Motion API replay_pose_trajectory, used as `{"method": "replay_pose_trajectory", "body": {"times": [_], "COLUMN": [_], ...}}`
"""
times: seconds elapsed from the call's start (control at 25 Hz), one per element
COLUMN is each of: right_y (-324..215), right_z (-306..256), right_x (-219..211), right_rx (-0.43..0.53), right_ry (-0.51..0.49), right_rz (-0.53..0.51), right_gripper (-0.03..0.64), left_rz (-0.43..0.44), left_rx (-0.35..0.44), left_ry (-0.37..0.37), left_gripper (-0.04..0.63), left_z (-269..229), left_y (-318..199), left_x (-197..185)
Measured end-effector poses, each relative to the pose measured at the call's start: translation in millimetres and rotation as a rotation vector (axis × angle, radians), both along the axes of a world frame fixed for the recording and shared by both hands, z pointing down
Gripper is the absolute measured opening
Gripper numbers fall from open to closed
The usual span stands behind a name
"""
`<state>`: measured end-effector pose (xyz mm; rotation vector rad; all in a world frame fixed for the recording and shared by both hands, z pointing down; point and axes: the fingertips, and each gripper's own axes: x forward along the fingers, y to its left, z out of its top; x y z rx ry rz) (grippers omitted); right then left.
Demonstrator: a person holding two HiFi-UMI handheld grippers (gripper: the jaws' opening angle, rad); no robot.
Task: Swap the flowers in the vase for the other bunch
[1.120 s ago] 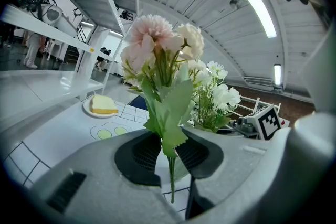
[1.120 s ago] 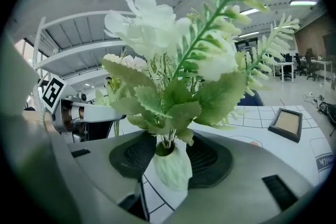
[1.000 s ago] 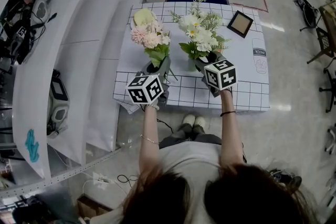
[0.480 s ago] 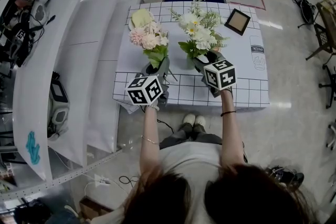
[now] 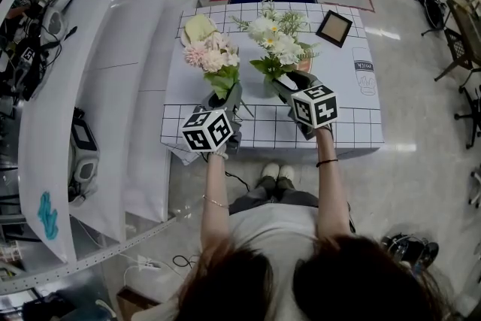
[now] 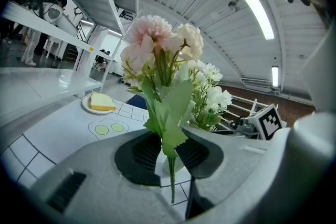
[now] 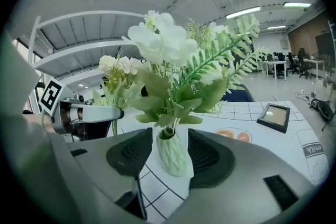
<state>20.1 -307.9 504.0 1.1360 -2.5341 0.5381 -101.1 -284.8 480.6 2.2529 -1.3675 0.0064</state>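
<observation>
- Vase: pale green and ribbed, standing on the gridded table at the centre of the head view. It holds the white bunch (ferns included).
- Right gripper: jaws spread wide on either side of the vase, pads clear of it.
- Pink bunch: to the left of the vase, stems pinched in the left gripper, stem end dangling.
- Step (judged): mid-swap, and which bunch is the newcomer is not evident.
- Next: either grip the white stems above the vase mouth, or lay the pink bunch on bare table.
</observation>
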Motion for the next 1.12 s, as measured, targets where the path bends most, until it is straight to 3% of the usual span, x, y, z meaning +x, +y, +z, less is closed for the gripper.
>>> {"method": "replay_pose_trajectory", "body": {"times": [0.28, 0.44, 0.6, 1.12], "right_y": [10.5, 14.7, 19.9, 39.7], "right_z": [-7.9, -17.2, -26.0, -56.3], "right_x": [0.0, 0.9, 0.4, -3.7], "right_rx": [0.016, 0.045, 0.049, 0.069], "right_ry": [-0.01, -0.01, -0.033, -0.135], "right_rz": [-0.014, -0.022, -0.045, -0.119], "right_gripper": [0.186, 0.093, 0.06, 0.021], "left_rz": [0.016, 0.018, 0.027, 0.035], "left_rx": [0.006, 0.018, 0.025, 0.048], "left_ry": [0.0, 0.004, 0.013, 0.026], "left_gripper": [0.084, 0.083, 0.083, 0.083], "left_z": [-1.6, -4.2, -7.1, -11.8], "left_y": [7.1, 9.8, 13.3, 24.8], "left_x": [5.3, 5.9, 9.0, 17.7]}}
